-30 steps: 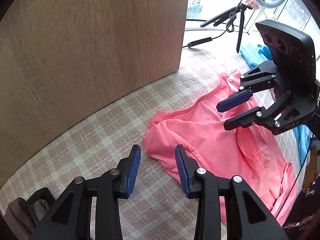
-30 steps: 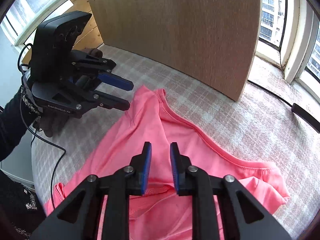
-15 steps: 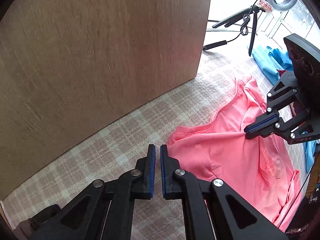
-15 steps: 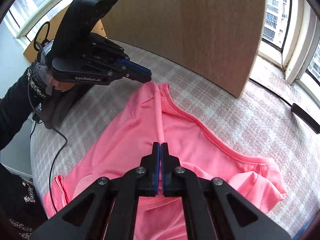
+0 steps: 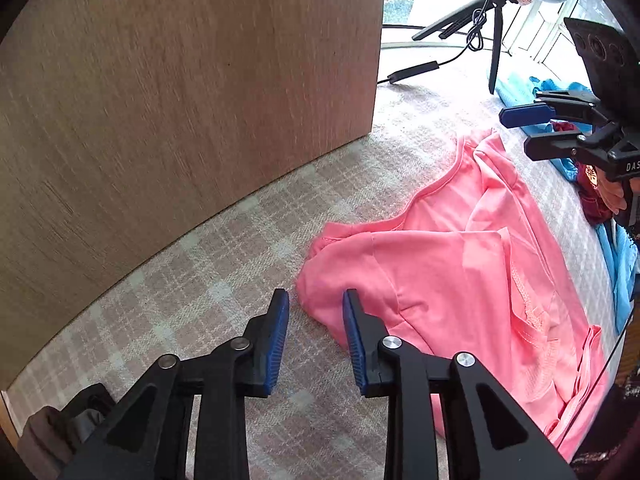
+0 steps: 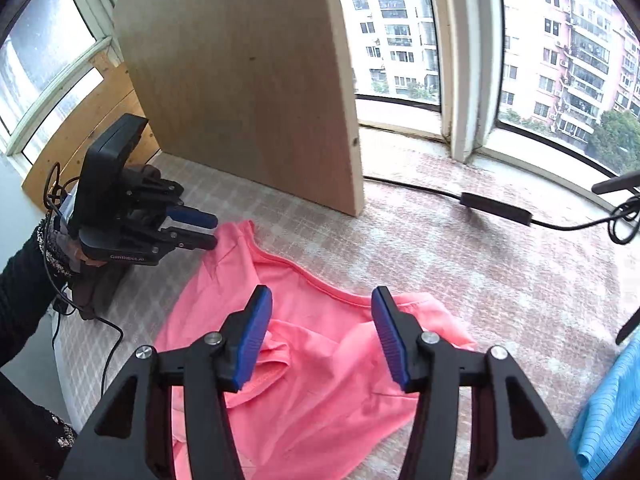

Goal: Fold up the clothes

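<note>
A pink T-shirt (image 5: 440, 272) lies crumpled on the plaid table cover, partly doubled over. My left gripper (image 5: 316, 304) is open at the shirt's near-left corner; its right finger overlaps the hem and mostly plaid cover shows between the pads. In the right wrist view the same left gripper (image 6: 206, 231) hovers by the shirt's far left tip. My right gripper (image 6: 320, 300) is open wide above the pink shirt (image 6: 312, 368), holding nothing. From the left wrist view, that right gripper (image 5: 532, 130) hangs raised past the shirt's far edge.
An upright wooden board (image 5: 180, 100) stands close behind the shirt. A black cable with an inline box (image 6: 496, 208) crosses the cover by the window. A tripod (image 5: 496, 32), blue garments (image 5: 624, 264), a dark red cloth (image 5: 596, 200) and a dark bundle (image 5: 52, 432) surround the area.
Half a second ago both grippers were shut, the right one pinching a ridge of the shirt. Both are open now, and the right gripper has pulled up and away.
</note>
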`<state>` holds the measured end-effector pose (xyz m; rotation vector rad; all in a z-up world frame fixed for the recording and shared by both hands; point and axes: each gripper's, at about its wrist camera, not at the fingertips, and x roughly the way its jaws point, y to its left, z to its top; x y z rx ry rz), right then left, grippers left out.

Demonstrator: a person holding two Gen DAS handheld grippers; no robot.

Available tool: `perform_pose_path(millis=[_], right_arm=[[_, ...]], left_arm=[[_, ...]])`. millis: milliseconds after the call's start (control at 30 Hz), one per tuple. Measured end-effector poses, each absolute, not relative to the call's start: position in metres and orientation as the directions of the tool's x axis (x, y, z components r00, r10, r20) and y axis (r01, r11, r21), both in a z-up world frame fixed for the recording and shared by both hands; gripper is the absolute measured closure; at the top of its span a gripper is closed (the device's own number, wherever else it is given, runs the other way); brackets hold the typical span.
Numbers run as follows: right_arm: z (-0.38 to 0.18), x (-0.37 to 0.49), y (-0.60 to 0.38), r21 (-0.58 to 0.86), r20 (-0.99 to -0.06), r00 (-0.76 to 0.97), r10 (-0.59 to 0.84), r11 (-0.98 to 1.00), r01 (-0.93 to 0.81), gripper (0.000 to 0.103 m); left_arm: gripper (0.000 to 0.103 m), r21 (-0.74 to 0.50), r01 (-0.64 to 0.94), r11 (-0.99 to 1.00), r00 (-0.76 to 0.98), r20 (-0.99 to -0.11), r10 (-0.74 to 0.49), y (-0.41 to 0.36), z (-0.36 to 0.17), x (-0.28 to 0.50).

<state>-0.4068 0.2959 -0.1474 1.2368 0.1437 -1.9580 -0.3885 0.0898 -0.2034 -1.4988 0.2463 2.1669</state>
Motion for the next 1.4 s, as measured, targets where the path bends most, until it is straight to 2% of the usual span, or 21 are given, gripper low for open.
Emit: perform_pose_path(millis=[33,167,400,533,600,633,667,700,833,1000,1233,1400], right_arm=[[-0.150,-0.409,0.309,0.302,-0.805,-0.214,-0.553,-0.693,0.654,0.052],[-0.160,-0.420,0.358,0.298,-0.821,-0.249,-0.514,-0.757,0.581,0.052],[-0.192,-0.425,0.347,0.250,-0.846,-0.225,-0.483,-0.733,0.633,0.052],[-0.193,-0.430,0.337,0.222,-0.825,-0.252,-0.506,-0.701,0.678,0.054],[-0.193,-0.431,0.334,0.222,-0.821,-0.243,-0.516,-0.682,0.697,0.066],[-0.193,-0.432,0.333,0.226,-0.821,-0.234,-0.521,-0.673,0.704,0.087],[-0.194,-0.432,0.332,0.239,-0.823,-0.217,-0.525,-0.667,0.706,0.100],[-0.193,-0.432,0.332,0.249,-0.825,-0.204,-0.527,-0.663,0.706,0.100],[-0.178,-0.430,0.336,0.280,-0.810,-0.210,-0.548,-0.676,0.682,0.100],[-0.122,-0.405,0.345,0.325,-0.749,-0.238,-0.619,-0.656,0.681,0.100],[-0.039,-0.318,0.359,0.307,-0.684,-0.298,-0.665,-0.634,0.710,0.100],[-0.016,-0.231,0.374,0.291,-0.664,-0.305,-0.683,-0.612,0.736,0.100]], left_arm=[[0.069,-0.120,-0.427,-0.896,-0.289,-0.921,0.261,0.090,-0.204,-0.391],[0.067,-0.104,-0.455,-0.884,-0.280,-0.926,0.253,0.099,-0.207,-0.397],[0.060,-0.059,-0.485,-0.872,-0.278,-0.935,0.218,0.112,-0.215,-0.402],[0.060,-0.051,-0.492,-0.869,-0.291,-0.931,0.219,0.117,-0.215,-0.401],[0.066,-0.050,-0.500,-0.865,-0.303,-0.925,0.229,0.119,-0.215,-0.398],[0.079,-0.057,-0.500,-0.864,-0.306,-0.922,0.238,0.119,-0.214,-0.397],[0.088,-0.064,-0.501,-0.863,-0.309,-0.918,0.248,0.120,-0.213,-0.395],[0.097,-0.071,-0.502,-0.862,-0.312,-0.915,0.257,0.120,-0.211,-0.393],[0.098,-0.099,-0.504,-0.858,-0.323,-0.900,0.294,0.121,-0.206,-0.387],[0.098,-0.110,-0.491,-0.864,-0.388,-0.861,0.330,0.112,-0.158,-0.358],[0.098,-0.065,-0.515,-0.855,-0.481,-0.803,0.351,0.112,-0.088,-0.258],[0.098,-0.003,-0.560,-0.829,-0.503,-0.794,0.343,0.124,-0.072,-0.163]])
